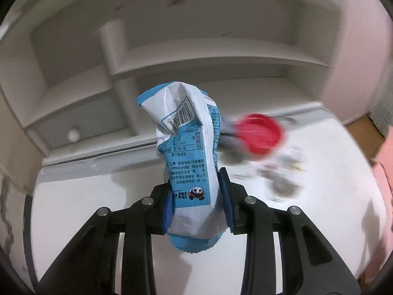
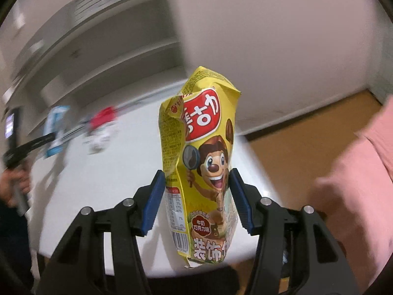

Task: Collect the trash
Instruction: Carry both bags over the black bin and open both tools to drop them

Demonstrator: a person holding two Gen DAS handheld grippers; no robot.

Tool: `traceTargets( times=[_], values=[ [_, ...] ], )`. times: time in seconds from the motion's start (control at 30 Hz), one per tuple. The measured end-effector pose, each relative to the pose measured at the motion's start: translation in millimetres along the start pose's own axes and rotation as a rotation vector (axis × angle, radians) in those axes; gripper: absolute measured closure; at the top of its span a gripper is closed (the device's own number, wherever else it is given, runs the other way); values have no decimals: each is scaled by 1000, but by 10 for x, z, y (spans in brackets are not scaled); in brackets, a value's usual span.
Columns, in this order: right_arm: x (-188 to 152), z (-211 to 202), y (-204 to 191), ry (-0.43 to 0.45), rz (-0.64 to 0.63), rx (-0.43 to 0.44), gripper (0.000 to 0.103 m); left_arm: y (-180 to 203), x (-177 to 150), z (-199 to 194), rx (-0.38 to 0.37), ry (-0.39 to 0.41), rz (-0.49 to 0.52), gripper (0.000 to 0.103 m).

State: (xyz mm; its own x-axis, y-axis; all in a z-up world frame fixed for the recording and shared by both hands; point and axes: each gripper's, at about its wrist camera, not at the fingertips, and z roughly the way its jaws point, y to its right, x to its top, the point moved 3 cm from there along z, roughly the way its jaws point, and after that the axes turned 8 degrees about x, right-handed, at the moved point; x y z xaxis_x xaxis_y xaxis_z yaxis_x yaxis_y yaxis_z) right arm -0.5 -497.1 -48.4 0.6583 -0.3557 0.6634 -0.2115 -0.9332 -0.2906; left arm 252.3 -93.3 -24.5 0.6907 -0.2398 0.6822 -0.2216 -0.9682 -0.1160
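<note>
On my left wrist view, the left gripper (image 1: 196, 204) is clamped on a blue and white snack wrapper (image 1: 186, 152), its blue pads pressed into the wrapper's lower part from both sides. The wrapper's long axis runs from 6 o'clock to 12 o'clock, straight ahead along the fingers. Its sealed blue edge hangs out at 6 o'clock, and the crumpled end with the barcode points to 12 o'clock. It is held off the white table (image 1: 86, 209). At about 2 o'clock from the wrapper I see a red round lid (image 1: 260, 132) on the table, blurred, with some smeared litter (image 1: 282, 172) near it that I cannot identify. A white shelf unit (image 1: 122, 56) stands behind the table at 12 o'clock.

On my right wrist view, the right gripper (image 2: 196, 196) holds a yellow snack bag (image 2: 201, 162) between its blue pads. The jaws are partly closed, as far as the bag's width lets them, and both pads touch the bag's edges. The bag stands upright with its long axis from 6 to 12 o'clock, the red logo end toward 12 and the bottom seal toward 6. It is above the near edge of the table. At 9 o'clock I can see the other gripper with the blue wrapper, blurred. A pink sleeve (image 2: 356, 184) fills the 3 o'clock side.
</note>
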Motion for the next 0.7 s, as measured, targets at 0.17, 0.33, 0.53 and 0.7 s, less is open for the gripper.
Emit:
traceTargets(
  times=[0.17, 0.33, 0.53, 0.7],
  values=[
    [-419, -403, 1020, 33, 185, -160, 50, 1134, -185, -599, -193, 53, 131, 71],
    [-866, -582, 1602, 19, 311, -258, 50, 2509, -518, -1021, -421, 52, 311, 71],
    [-1413, -445, 2253, -63, 475, -327, 50, 3774, -1111, -1399, -612, 40, 519, 71],
    [-1741, -115, 2566, -166, 565, -310, 49, 4433, -1538, -1302, -657, -42, 613, 71]
  ],
)
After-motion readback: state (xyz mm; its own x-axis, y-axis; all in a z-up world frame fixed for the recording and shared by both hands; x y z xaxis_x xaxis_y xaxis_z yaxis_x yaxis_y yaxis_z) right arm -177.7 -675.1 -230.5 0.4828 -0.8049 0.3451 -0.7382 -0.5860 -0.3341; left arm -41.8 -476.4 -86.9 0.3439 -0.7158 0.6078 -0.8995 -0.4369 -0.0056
